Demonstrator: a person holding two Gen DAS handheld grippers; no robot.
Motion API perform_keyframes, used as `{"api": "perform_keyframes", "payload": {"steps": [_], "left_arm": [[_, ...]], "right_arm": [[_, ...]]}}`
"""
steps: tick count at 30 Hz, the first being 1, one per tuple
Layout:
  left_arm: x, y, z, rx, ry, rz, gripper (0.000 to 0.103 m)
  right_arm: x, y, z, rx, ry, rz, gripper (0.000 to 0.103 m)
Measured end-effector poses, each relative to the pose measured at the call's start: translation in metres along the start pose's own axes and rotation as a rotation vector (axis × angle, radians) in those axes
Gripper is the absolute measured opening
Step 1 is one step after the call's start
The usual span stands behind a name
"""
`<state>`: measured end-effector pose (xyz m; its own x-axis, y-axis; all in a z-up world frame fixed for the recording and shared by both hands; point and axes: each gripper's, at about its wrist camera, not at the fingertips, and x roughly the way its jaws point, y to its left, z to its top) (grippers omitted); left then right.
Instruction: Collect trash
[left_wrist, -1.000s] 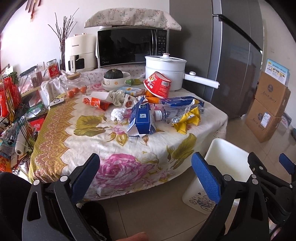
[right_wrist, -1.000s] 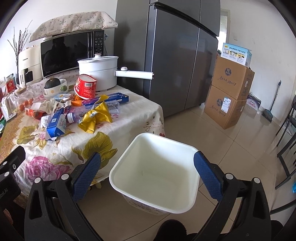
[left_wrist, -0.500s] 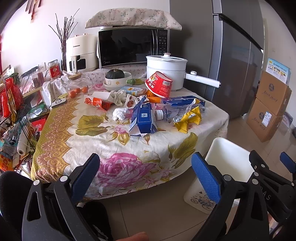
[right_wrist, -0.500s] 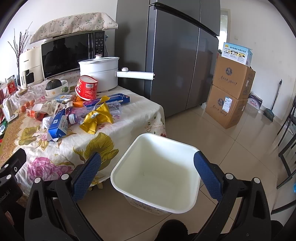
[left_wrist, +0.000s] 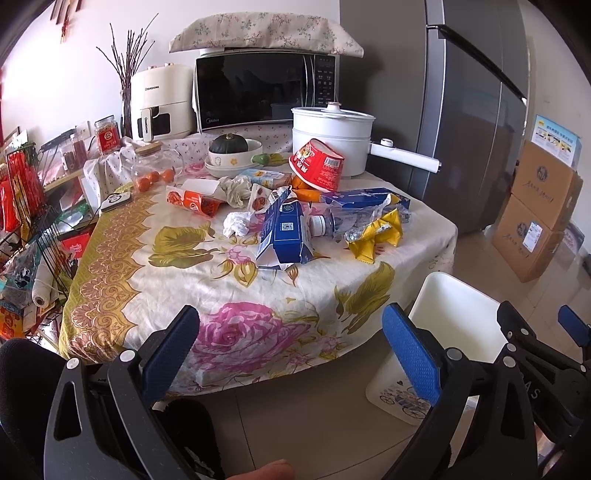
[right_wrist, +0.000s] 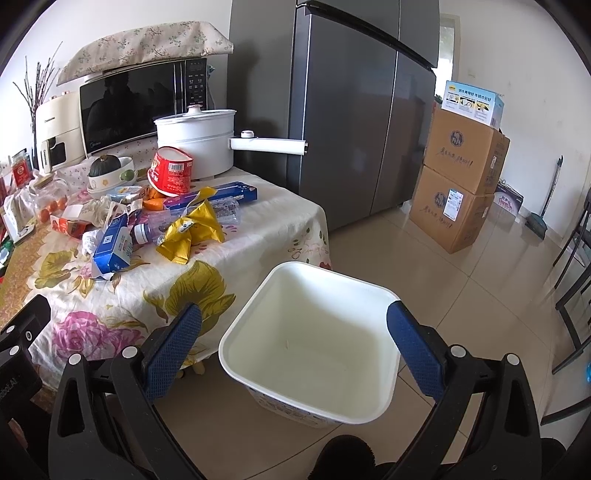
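Near the tabletop (left_wrist: 236, 291) front edge, bare flowered cloth, litter heaped farther back. Beside that corner on open floor tile, stood white waste bin (right_wrist: 310, 339), nothing inside. Lay blue milk carton (left_wrist: 284, 236) lengthwise, torn end nearest. Alongside, yellow wrapper (left_wrist: 376, 236). Hovered left hand-held gripper (left_wrist: 291, 347) and right hand-held gripper (right_wrist: 295, 343), both spread wide, pinching nothing.

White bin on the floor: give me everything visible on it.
The bin is a white, plastic-looking tub with rounded corners and a rolled rim. It stands upright on the tile floor, beside the table's draped corner, and looks empty. A small printed pattern runs low on its outer wall. Neither gripper touches it.
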<state>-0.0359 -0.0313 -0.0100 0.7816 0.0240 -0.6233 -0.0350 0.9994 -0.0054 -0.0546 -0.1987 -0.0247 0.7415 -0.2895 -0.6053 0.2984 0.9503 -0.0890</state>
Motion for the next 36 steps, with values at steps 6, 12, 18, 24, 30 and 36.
{"api": "perform_keyframes", "payload": {"steps": [6, 12, 18, 24, 30, 36], "left_arm": [[0.001, -0.0002, -0.0001, 0.001, 0.004, -0.004, 0.096], [0.0031, -0.0002, -0.0018, 0.001, 0.008, -0.004, 0.096], [0.0032, 0.0001, -0.002, 0.001, 0.009, -0.004, 0.096], [0.0037, 0.0, -0.0025, 0.001, 0.009, -0.004, 0.096], [0.0049, 0.0002, -0.0036, 0.006, 0.01, -0.002, 0.096], [0.01, 0.0029, -0.005, -0.002, 0.016, -0.002, 0.096]], "right_arm": [[-0.0003, -0.0002, 0.0002, 0.001, 0.0, 0.002, 0.096], [0.0001, -0.0012, -0.001, -0.001, -0.01, 0.01, 0.096], [-0.0016, -0.0002, -0.0022, -0.008, -0.014, 0.013, 0.096], [-0.0055, 0.0004, -0.0002, -0.008, -0.02, 0.021, 0.096], [-0.0049, 0.0025, 0.0005, -0.011, -0.015, 0.028, 0.096], [-0.0047, 0.0025, 0.0008, -0.011, -0.014, 0.029, 0.096]]}}
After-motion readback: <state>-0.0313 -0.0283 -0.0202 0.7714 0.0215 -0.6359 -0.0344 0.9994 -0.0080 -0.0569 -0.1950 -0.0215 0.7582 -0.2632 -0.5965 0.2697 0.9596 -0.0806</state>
